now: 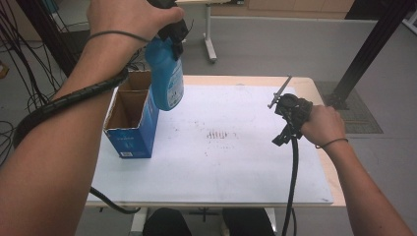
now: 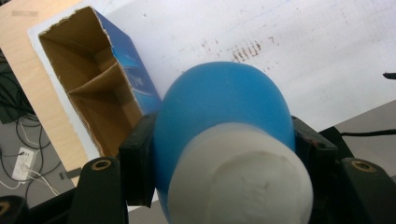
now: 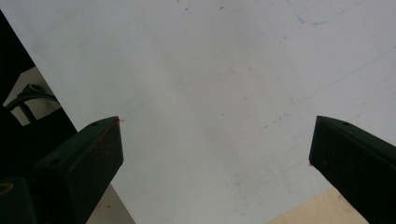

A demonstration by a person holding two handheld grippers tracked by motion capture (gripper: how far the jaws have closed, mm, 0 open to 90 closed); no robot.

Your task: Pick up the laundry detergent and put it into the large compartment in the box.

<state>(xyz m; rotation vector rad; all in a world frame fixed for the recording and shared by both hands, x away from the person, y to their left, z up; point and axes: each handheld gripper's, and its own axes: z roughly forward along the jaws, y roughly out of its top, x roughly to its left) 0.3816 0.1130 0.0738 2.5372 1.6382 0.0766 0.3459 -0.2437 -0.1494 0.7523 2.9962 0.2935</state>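
Note:
A blue bottle (image 1: 166, 73) with a white cap hangs in the air above the table's left side, held near its top by my left gripper (image 1: 173, 30). In the left gripper view the black pads (image 2: 138, 158) press on both sides of the blue bottle (image 2: 219, 107), its white cap (image 2: 240, 179) nearest the camera. Below it stands an open blue cardboard box (image 1: 132, 118) with a cardboard divider inside; the box (image 2: 93, 84) looks empty. My right gripper (image 1: 289, 110) rests low at the table's right side, jaws wide apart over the bare white mat (image 3: 210, 93).
A white mat (image 1: 221, 147) covers most of the wooden table, with faint reddish marks near its middle. Thick black cables trail from both grippers. A black frame post (image 1: 373, 44) rises at the far right, and a table leg stands on the floor behind.

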